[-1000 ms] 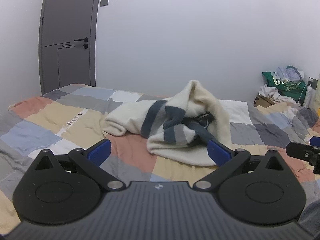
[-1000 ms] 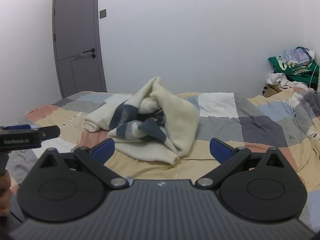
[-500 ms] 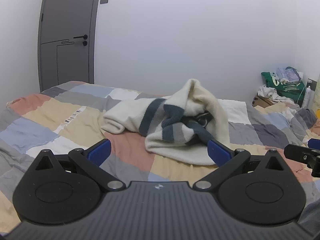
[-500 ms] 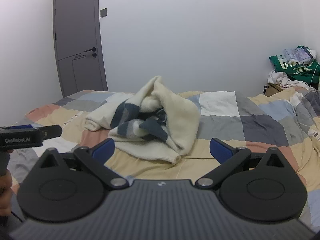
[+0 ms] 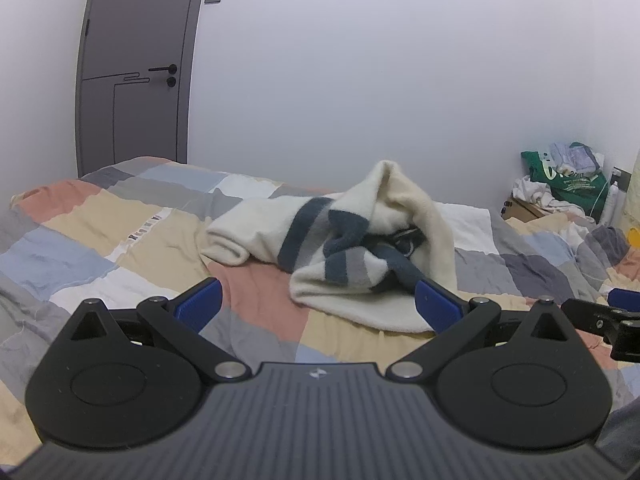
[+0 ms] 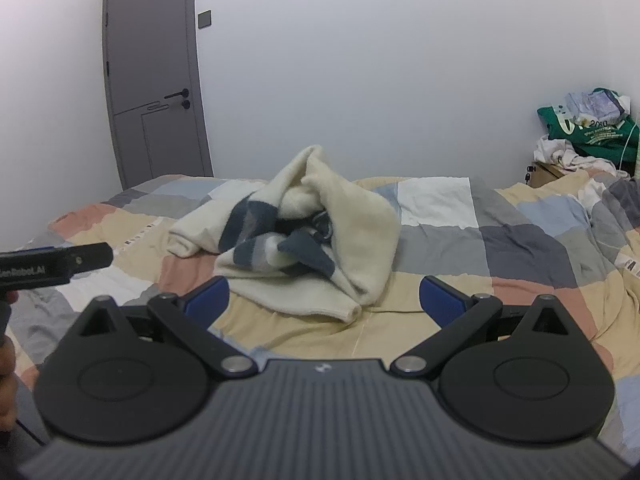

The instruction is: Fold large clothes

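A cream sweater (image 5: 352,240) with dark blue and grey stripes lies crumpled in a heap on the patchwork bed; the right wrist view shows the same sweater (image 6: 320,240) mid-frame. My left gripper (image 5: 318,306) is open, hovering in front of the heap with nothing between its blue pads. My right gripper (image 6: 324,300) is open too, just short of the sweater's near hem. The tip of the right gripper shows at the right edge of the left wrist view, and the left gripper's side (image 6: 56,266) shows at the left edge of the right wrist view.
The patchwork quilt (image 5: 100,248) covers the bed, rumpled at the right. A grey door (image 5: 132,80) stands at the back left. A cardboard box with a green bag (image 6: 588,128) and clothes sits in the back right corner. A hand (image 6: 6,360) shows at the left edge.
Both views have shifted slightly; the sweater sits a little lower and closer in the frames. Both grippers remain open and empty.
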